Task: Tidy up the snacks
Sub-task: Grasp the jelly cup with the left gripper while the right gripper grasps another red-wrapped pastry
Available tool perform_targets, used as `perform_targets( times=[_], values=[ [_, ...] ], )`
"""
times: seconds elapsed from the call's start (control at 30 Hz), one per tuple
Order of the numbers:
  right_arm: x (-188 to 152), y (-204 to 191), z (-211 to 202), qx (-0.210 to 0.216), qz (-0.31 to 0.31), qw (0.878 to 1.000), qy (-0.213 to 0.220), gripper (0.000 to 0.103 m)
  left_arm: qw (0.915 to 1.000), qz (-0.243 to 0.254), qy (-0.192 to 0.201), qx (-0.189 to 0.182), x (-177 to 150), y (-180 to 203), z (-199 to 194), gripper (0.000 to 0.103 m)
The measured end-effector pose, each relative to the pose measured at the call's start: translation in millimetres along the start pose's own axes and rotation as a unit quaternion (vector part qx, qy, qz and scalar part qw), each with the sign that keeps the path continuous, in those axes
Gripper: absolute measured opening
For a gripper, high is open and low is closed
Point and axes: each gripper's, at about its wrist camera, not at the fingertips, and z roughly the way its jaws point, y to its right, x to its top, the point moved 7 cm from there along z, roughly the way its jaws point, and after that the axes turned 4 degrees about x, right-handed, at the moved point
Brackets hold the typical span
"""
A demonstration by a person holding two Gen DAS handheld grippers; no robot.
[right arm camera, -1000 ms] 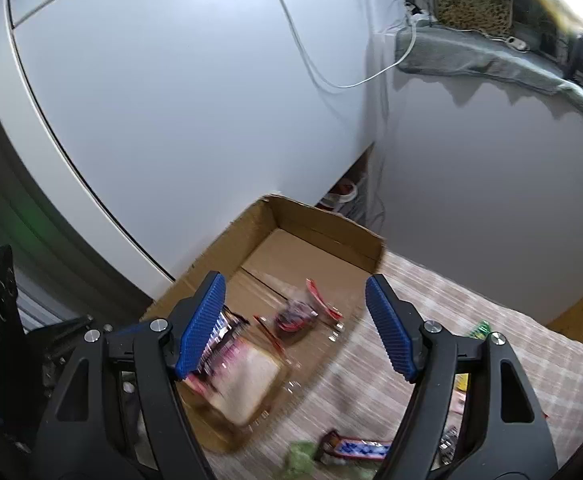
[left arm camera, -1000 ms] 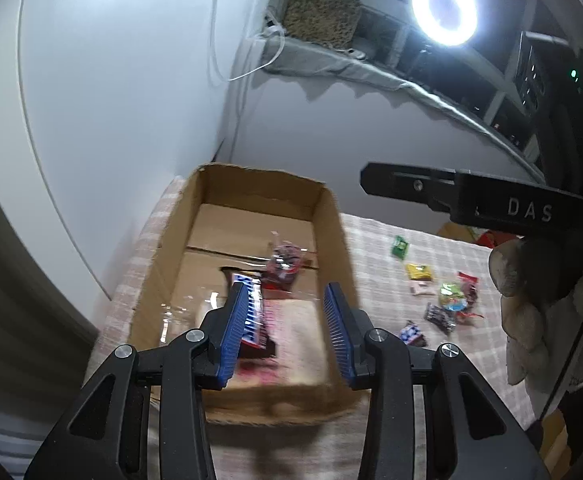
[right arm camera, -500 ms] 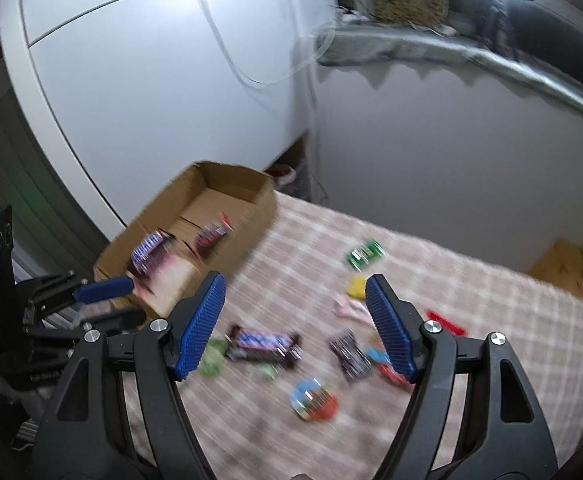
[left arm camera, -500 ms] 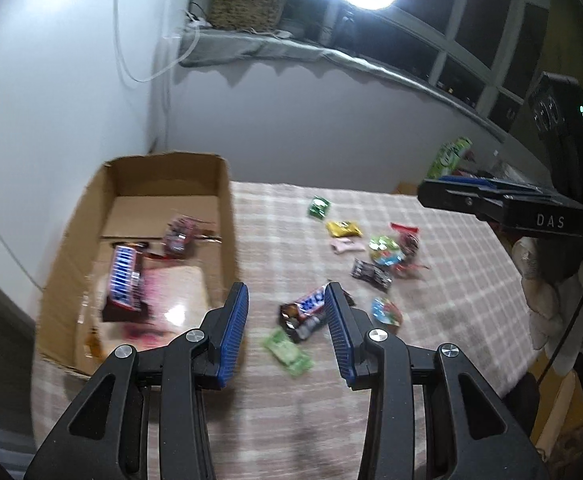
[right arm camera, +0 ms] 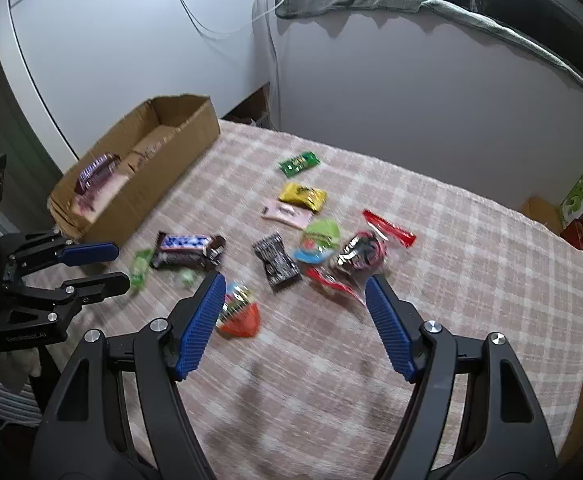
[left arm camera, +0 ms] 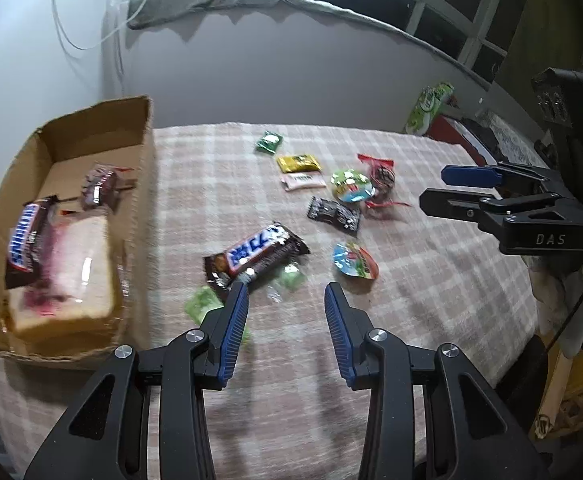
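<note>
While both tongs, left (left arm camera: 285,308) and right (right arm camera: 295,304), are hanging open and empty over the tabletop (left arm camera: 431,280), the Snickers (left arm camera: 257,252) is lying just ahead of the left ones; next they are probably needing to drop and pinch it, then carry it left to the box (left arm camera: 143,168).

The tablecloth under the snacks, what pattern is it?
The tablecloth is a pink-and-cream plaid check, clearest in the right wrist view.
</note>
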Motion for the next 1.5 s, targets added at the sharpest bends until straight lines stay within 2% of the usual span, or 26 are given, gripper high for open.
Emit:
perform_targets(
  times=[0.4, 0.7, 0.73, 0.8, 1.07, 1.3, 1.5],
  values=[
    [-12.0, 41.5, 16.2, -0.025, 0.008, 0.999, -0.022, 0.075, 0.9992, 0.035, -0.017, -0.013, 4.7, 42.7, 26.1, 0.038],
    [-17.1, 70.6, 23.6, -0.034, 0.012, 0.999, -0.033, 0.075, 0.9987, 0.043, -0.028, -0.010, 11.6, 53.3, 40.9, 0.038],
    [-17.1, 72.7, 24.6, -0.034, 0.013, 0.999, -0.034, 0.075, 0.9986, 0.043, -0.028, -0.011, 11.9, 54.3, 41.7, 0.042],
    [-16.8, 76.8, 27.8, -0.029, 0.013, 0.999, -0.038, 0.075, 0.9986, 0.044, -0.027, -0.013, 12.8, 56.4, 43.7, 0.046],
    [-9.9, 74.0, 38.5, 0.001, 0.008, 0.999, -0.041, 0.075, 0.9983, 0.042, -0.037, -0.018, 12.0, 61.8, 58.0, 0.046],
    [6.6, 83.3, 60.1, 0.039, 0.090, 0.994, -0.056, 0.075, 0.9978, 0.051, -0.041, -0.014, 12.5, 67.1, 70.2, 0.046],
    [8.3, 88.9, 72.5, 0.050, 0.114, 0.990, -0.063, 0.075, 0.9971, 0.058, -0.047, -0.014, 14.1, 70.9, 81.4, 0.046]
  ],
)
